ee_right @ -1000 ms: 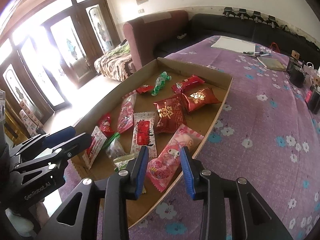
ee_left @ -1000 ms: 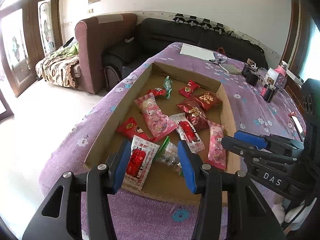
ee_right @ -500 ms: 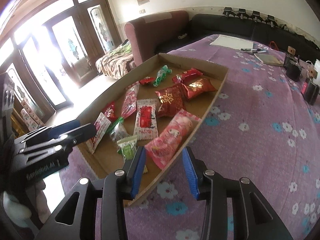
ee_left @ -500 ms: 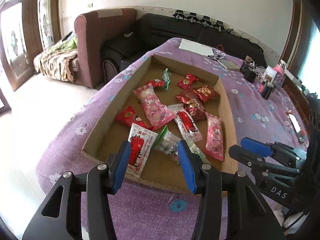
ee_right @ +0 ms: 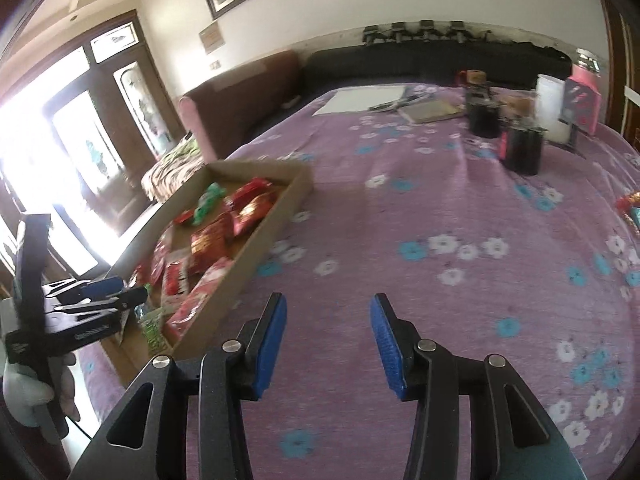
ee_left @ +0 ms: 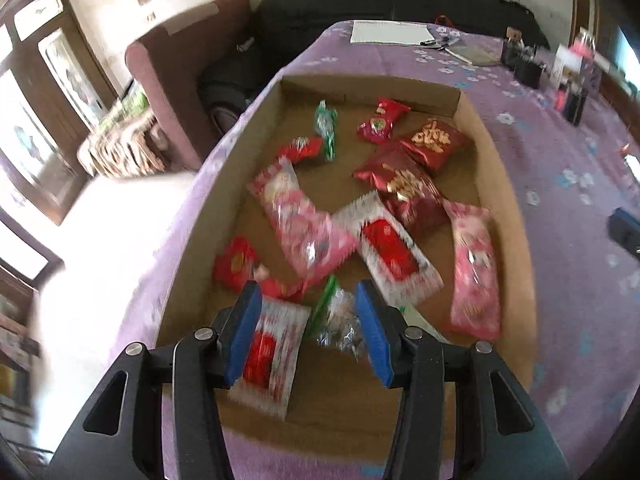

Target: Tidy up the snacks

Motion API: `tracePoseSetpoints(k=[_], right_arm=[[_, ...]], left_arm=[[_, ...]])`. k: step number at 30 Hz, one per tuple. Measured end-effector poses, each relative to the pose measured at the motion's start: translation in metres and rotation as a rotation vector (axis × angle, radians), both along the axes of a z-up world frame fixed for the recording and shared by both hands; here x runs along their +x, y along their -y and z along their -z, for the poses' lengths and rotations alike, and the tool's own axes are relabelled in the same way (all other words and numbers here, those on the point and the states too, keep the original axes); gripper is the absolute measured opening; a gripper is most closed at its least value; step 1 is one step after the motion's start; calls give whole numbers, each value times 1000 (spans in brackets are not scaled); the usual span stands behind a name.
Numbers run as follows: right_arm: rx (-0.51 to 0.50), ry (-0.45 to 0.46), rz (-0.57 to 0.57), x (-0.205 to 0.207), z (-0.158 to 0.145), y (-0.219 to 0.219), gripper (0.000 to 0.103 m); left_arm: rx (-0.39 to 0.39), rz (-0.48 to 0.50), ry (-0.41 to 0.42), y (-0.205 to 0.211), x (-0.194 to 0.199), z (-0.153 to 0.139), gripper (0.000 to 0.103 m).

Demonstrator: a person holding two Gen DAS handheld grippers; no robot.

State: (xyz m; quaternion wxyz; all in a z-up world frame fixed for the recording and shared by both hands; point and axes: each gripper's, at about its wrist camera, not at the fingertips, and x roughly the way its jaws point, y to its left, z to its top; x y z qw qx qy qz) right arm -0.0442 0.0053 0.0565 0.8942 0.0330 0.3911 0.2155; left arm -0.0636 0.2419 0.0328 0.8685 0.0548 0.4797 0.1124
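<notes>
A shallow cardboard tray (ee_left: pixel 516 216) on a purple flowered cloth holds several snack packets. My left gripper (ee_left: pixel 307 300) hangs over the tray's near end, its jaws opening and pressing on nothing. Below its fingers lie a white-and-red packet (ee_left: pixel 272 356) and a clear green-edged candy (ee_left: pixel 336 320). Further in are two pink packets (ee_left: pixel 300 216) (ee_left: pixel 474 268), dark red packets (ee_left: pixel 404 184) and a green candy (ee_left: pixel 326 128). My right gripper (ee_right: pixel 328 320) is over bare cloth to the right of the tray (ee_right: pixel 276 216), jaws opening, nothing between them. The left gripper (ee_right: pixel 100 288) shows there, held by a gloved hand (ee_right: pixel 24 392).
Black containers (ee_right: pixel 520 148), a pink box (ee_right: pixel 580 100) and a white sheet of paper (ee_right: pixel 360 100) stand at the table's far end. A red item (ee_right: pixel 630 204) lies at the right edge. A dark sofa (ee_right: pixel 400 60) and a brown armchair (ee_left: pixel 172 80) lie beyond the table.
My left gripper has moved in over the tray's near end. My right gripper has swung right, off the tray and out over the cloth, and its jaws stand wider.
</notes>
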Motion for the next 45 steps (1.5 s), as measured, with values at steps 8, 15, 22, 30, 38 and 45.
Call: tracePoseSetpoints(k=[8,15,22,30,38,45], right_arm=[[27,15,33,25,-4,21,50],[86,-41,81,41,15,48,54],[92,-12,85,37,10,53,54],[111,-13,89,38,8,55,54],[86,-23,89,40,14,51,54],[73,-15,79,36,16,45,54]], left_arm=[[7,51,-73,18,28,1,52],[59,25,-7,17,49,-24,53],[245,83,-138,31,70,11,53],[263,92,-91,38,99,5,53],[208,57,-49,25,105,-4,53],[103,103,-3,41,123,-14,54]])
